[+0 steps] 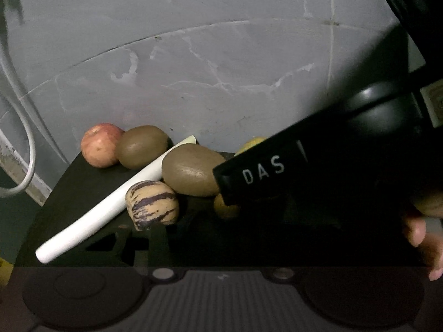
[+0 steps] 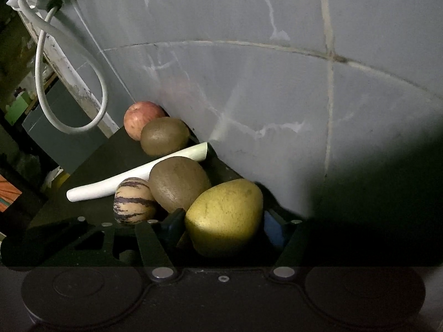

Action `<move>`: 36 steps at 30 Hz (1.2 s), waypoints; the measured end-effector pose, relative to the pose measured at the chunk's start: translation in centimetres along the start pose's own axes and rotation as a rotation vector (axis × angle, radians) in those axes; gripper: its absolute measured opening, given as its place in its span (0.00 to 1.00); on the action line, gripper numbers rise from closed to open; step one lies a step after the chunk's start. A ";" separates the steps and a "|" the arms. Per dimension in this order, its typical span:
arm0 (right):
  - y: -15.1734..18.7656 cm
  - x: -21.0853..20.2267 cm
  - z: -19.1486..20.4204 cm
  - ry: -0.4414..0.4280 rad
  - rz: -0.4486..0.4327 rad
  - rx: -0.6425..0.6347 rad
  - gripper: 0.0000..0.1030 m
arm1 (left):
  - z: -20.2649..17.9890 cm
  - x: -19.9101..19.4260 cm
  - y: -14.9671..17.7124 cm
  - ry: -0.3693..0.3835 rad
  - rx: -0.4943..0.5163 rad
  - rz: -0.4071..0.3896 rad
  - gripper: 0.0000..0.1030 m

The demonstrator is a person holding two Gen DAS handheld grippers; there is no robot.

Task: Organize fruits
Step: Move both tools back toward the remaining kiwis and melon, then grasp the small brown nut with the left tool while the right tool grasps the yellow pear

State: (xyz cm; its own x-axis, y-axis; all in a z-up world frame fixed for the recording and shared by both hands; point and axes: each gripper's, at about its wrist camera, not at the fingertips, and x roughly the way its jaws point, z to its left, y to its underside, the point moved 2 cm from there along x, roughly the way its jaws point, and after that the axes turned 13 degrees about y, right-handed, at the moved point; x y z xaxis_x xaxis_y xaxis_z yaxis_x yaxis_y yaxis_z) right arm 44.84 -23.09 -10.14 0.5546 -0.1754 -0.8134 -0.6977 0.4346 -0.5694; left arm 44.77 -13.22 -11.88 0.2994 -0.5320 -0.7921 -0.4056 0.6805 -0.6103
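Observation:
Fruit lies on a black shelf [image 2: 110, 155] against a grey tiled wall. A large yellow citrus fruit [image 2: 224, 215] sits between the blue pads [image 2: 272, 228] of my right gripper [image 2: 225, 222], which close against its two sides. Behind it are a big kiwi [image 2: 178, 184], a striped pepino [image 2: 134, 202], a smaller kiwi [image 2: 164, 135] and a red apple [image 2: 141, 119]. In the left wrist view the right gripper's black body [image 1: 277, 171] crosses in front. A small yellow fruit [image 1: 225, 207] lies at my left gripper [image 1: 221, 221], whose fingertips are lost in the dark.
A white leek stalk [image 1: 110, 204] lies slantwise across the shelf beside the pepino [image 1: 152, 204]. A white cable [image 2: 69, 127] loops down past the shelf's left edge. A person's hand [image 1: 420, 235] shows at the right of the left wrist view.

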 end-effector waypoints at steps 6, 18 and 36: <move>0.0 0.5 -0.4 -0.024 0.030 0.047 0.61 | 0.3 0.9 -0.5 0.015 0.031 0.008 0.37; 1.1 0.1 -1.5 -0.060 0.021 0.120 0.59 | -0.9 0.5 -0.7 -0.004 0.007 0.019 0.28; 4.9 -1.6 -3.1 -0.226 0.001 0.181 0.59 | -1.2 -5.5 3.4 -0.067 -0.190 -0.061 0.28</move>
State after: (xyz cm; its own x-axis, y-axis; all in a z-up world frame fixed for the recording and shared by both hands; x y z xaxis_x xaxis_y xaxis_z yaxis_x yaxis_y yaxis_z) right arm 39.15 -23.42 -12.02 0.6553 0.0176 -0.7552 -0.6170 0.5892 -0.5216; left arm 40.69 -8.61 -9.52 0.3825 -0.5300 -0.7568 -0.5391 0.5372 -0.6487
